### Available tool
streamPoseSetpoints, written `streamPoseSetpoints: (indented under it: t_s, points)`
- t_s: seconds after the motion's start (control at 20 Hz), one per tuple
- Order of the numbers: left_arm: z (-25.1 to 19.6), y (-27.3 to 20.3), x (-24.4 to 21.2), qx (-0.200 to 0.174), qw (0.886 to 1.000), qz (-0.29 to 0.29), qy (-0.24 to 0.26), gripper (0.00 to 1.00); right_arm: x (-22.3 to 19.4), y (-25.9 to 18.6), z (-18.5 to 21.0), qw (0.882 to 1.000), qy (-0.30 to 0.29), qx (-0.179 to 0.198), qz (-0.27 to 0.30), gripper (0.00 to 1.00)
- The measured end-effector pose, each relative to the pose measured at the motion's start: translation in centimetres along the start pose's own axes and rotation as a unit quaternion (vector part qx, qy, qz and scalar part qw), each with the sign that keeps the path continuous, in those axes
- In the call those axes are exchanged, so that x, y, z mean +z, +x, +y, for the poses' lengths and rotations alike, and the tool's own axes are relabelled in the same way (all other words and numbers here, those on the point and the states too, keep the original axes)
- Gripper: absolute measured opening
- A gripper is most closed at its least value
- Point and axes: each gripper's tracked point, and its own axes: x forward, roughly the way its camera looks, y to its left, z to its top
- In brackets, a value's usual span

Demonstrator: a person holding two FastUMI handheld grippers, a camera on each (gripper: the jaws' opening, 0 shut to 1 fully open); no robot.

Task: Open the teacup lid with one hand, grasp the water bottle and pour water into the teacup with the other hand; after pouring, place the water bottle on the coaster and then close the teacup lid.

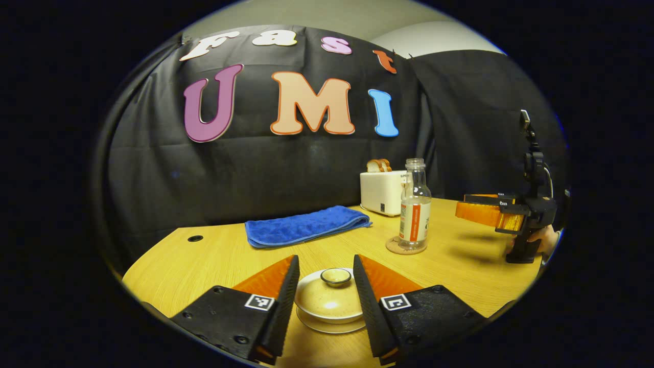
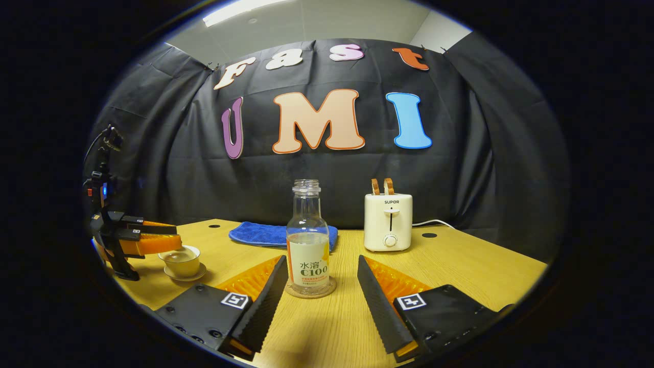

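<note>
Glazed round teacup lid [image 1: 329, 295], knobbed.

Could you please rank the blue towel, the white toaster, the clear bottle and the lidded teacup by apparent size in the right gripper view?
1. Clear glass water bottle, nearest the camera
2. Folded blue towel and white toaster: look alike, unranked
3. Lidded cream ceramic teacup

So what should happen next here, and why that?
Probably the left gripper should ease down and close on the lid's knob. The lid sits on the teacup, the open fingers stand either side of it, and the water bottle stands on its coaster, ungrasped, between the right gripper fingers.
</note>
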Motion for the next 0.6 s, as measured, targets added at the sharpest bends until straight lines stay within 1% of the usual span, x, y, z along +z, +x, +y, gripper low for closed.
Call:
streamPoseSetpoints:
  t_s: [0.05,0.1,0.15,0.2,0.25,0.35,0.4,0.6]
  points:
    - [0.5,-0.3,0.2,0.011,1.0,-0.01,-0.009,0.72,0.0,0.0,0.0,1.0,0.0,0.0,0.0,0.84]
    - [0.9,-0.5,0.5,0.021,0.999,-0.02,-0.02,0.78,0.2,-0.3,0.1,1.0,0.0,0.0,0.0,0.84]
    - [0.9,-0.6,0.6,0.023,0.999,-0.018,-0.018,0.9,0.2,-0.2,0.1,1.0,-0.001,0.0,-0.001,0.84]
    - [1.0,-0.6,0.4,0.029,0.999,-0.015,-0.019,0.91,0.0,-0.2,0.1,1.0,-0.001,0.0,-0.001,0.84]
    - [1.0,-0.6,0.4,0.035,0.999,-0.017,-0.02,0.95,0.1,-0.1,0.1,1.0,-0.001,-0.001,-0.001,0.84]
    - [1.5,-0.9,0.4,0.054,0.998,-0.015,-0.02,0.96,0.0,0.0,-0.1,1.0,-0.002,-0.005,-0.002,0.84]
    - [1.9,-1.0,0.5,0.069,0.997,-0.016,-0.02,0.95,0.0,-0.1,-0.3,1.0,-0.002,-0.008,-0.002,0.88]
    - [4.4,-3.2,0.2,0.145,0.989,-0.014,-0.019,0.95,0.0,-0.1,-1.2,0.999,-0.003,-0.033,-0.004,0.89]
